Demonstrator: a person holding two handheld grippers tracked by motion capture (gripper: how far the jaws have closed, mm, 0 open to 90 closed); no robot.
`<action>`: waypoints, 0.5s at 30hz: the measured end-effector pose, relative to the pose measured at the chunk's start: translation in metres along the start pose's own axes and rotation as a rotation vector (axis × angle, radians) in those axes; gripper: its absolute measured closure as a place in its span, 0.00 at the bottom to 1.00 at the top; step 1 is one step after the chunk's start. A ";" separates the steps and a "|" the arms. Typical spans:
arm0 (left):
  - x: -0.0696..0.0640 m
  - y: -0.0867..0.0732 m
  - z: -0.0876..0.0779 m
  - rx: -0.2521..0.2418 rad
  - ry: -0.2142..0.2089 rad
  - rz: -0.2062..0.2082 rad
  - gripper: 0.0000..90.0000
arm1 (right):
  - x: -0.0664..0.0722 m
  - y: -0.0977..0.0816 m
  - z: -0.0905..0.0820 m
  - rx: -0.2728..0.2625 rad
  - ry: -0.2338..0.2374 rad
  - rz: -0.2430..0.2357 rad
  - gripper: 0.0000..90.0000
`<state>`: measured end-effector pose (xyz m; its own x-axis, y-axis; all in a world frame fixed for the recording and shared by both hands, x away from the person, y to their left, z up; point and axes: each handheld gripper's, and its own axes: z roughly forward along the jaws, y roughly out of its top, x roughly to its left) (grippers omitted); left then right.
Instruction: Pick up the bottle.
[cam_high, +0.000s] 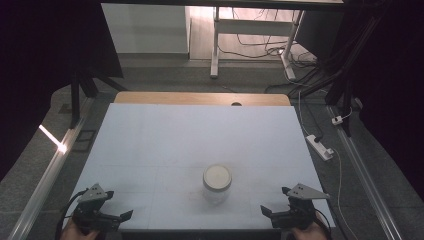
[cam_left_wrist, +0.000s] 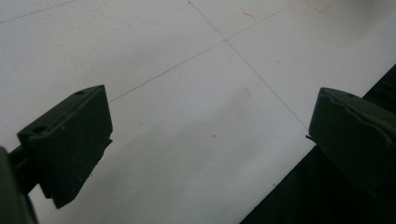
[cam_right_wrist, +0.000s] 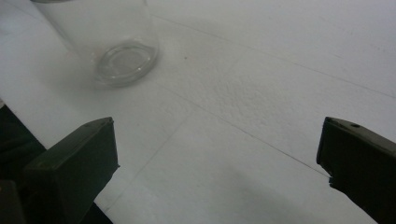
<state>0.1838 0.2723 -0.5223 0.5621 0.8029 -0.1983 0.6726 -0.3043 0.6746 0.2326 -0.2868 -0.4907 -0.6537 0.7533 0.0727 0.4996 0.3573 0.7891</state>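
A clear glass jar (cam_high: 216, 185) with a pale round lid stands upright near the front middle of the white table (cam_high: 190, 135). In the right gripper view the jar's glass body (cam_right_wrist: 112, 42) appears at the upper left, beyond the jaws and apart from them. My left gripper (cam_high: 118, 204) rests at the front left corner, open, its jaws wide apart over bare table (cam_left_wrist: 212, 135). At the front right corner my right gripper (cam_high: 275, 201) is also open, with nothing between its jaws (cam_right_wrist: 217, 158).
A wooden strip (cam_high: 200, 98) with a small hole runs along the table's far edge. On the floor to the right lie a white power strip (cam_high: 320, 146) and cables. Dark stand legs flank both sides, and a white desk frame (cam_high: 215, 45) stands behind.
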 end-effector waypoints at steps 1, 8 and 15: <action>0.000 0.000 0.000 0.000 0.000 0.000 0.01 | 0.001 0.001 0.001 -0.003 0.009 -0.004 0.00; 0.000 0.000 0.000 -0.002 0.002 -0.003 0.01 | 0.004 0.006 0.009 0.023 0.054 -0.035 0.00; 0.001 0.000 0.000 -0.002 0.002 -0.006 0.01 | 0.010 0.010 0.015 0.016 0.075 -0.045 0.00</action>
<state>0.1840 0.2729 -0.5224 0.5569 0.8058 -0.2012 0.6753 -0.2983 0.6745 0.2397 -0.2670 -0.4914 -0.7162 0.6929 0.0832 0.4772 0.3993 0.7828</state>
